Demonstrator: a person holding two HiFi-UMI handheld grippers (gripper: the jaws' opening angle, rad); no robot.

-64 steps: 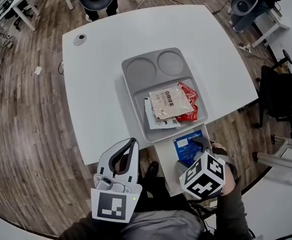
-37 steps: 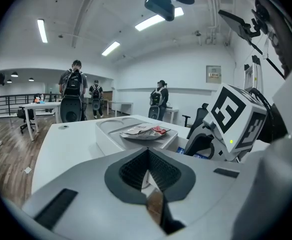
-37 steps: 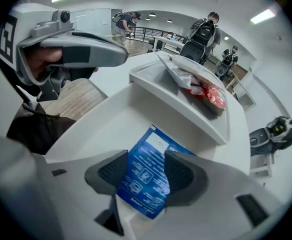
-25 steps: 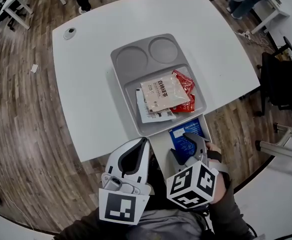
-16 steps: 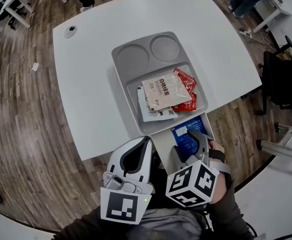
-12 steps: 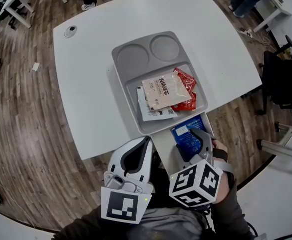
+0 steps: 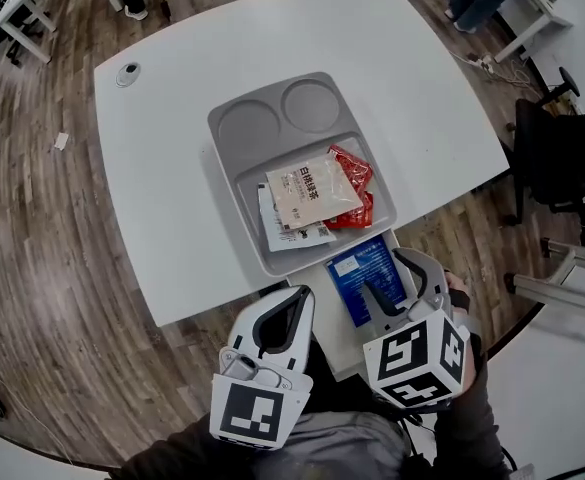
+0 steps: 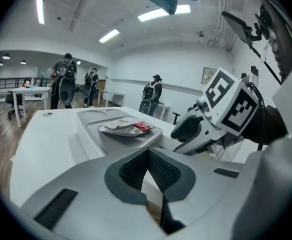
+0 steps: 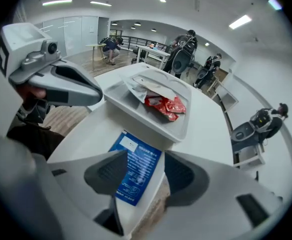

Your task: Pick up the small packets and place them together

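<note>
A blue packet [image 7: 365, 276] lies flat on a small white ledge [image 7: 337, 313] at the table's near edge. My right gripper [image 7: 397, 280] hangs just above its near end, jaws open and apart from it; in the right gripper view the blue packet [image 9: 136, 159] shows between the spread pads of the right gripper [image 9: 143, 171]. A beige packet [image 7: 312, 190], a red packet [image 7: 352, 183] and a white packet [image 7: 284, 232] are piled in the grey tray [image 7: 234, 148]. My left gripper [image 7: 294, 298] is shut and empty, below the table edge left of the ledge.
The tray has two round empty wells [image 7: 310, 106] at its far end. A small round disc [image 7: 126, 71] sits at the table's far left corner. Office chairs [image 7: 562, 158] stand to the right. People stand at the back of the room [image 8: 66, 81].
My right gripper has lifted and drawn back to the right, so more of the blue packet shows. The left gripper has edged slightly toward the table. The packets in the tray have not moved.
</note>
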